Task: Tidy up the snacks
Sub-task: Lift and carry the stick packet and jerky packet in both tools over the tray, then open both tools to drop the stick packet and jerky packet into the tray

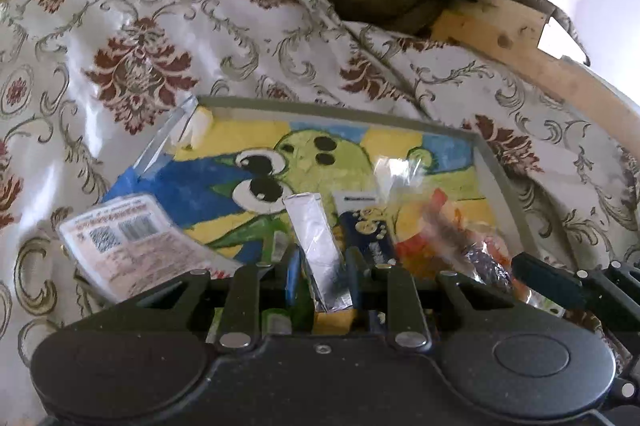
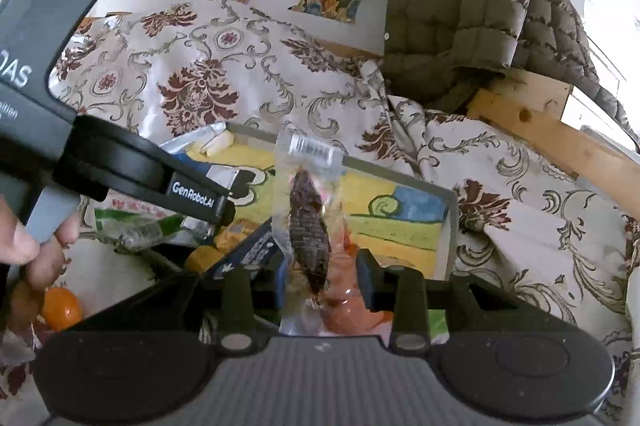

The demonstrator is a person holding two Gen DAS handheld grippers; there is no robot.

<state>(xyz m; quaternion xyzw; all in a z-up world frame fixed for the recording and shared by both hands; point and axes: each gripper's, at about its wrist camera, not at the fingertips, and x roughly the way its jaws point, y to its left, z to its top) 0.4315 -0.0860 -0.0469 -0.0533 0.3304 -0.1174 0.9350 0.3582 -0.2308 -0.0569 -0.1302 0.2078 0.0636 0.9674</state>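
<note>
The left gripper (image 1: 320, 262) has its jaws pinching a silver foil sachet (image 1: 316, 242), which stands up between the blue pads and tilts slightly to the left. Just right of it, inside the tray, lies a dark blue snack packet (image 1: 366, 226) with yellow print. Further right sits a clear wrapped snack (image 1: 448, 222) showing red and orange through the film, blurred here, so I can't say just what it is. At the tray's left edge a white packet (image 1: 132, 246) with a barcode and a square code lies half over the rim.

Over to the right gripper (image 2: 324, 266): its jaws are closed on a clear vacuum pouch (image 2: 308, 218) holding a dark brown piece of dried meat, with an orange pouch (image 2: 348, 290) crowded in beside it at the right pad. The barcode end of the clear pouch points up and away. Both grippers hang over the painted tray (image 1: 496, 165), a shallow grey-rimmed thing with a green cartoon bird on blue and yellow.

In the right wrist view the left gripper comes in from the left, a person's hand (image 2: 28, 246) wrapped around its grey handle. A green and white packet (image 2: 136, 226) lies beneath it, and an orange ball-shaped snack (image 2: 62, 308) sits low at the left. Everything rests on a floral cloth (image 1: 160, 65), with a quilted olive jacket (image 2: 460, 9) draped at the back.
</note>
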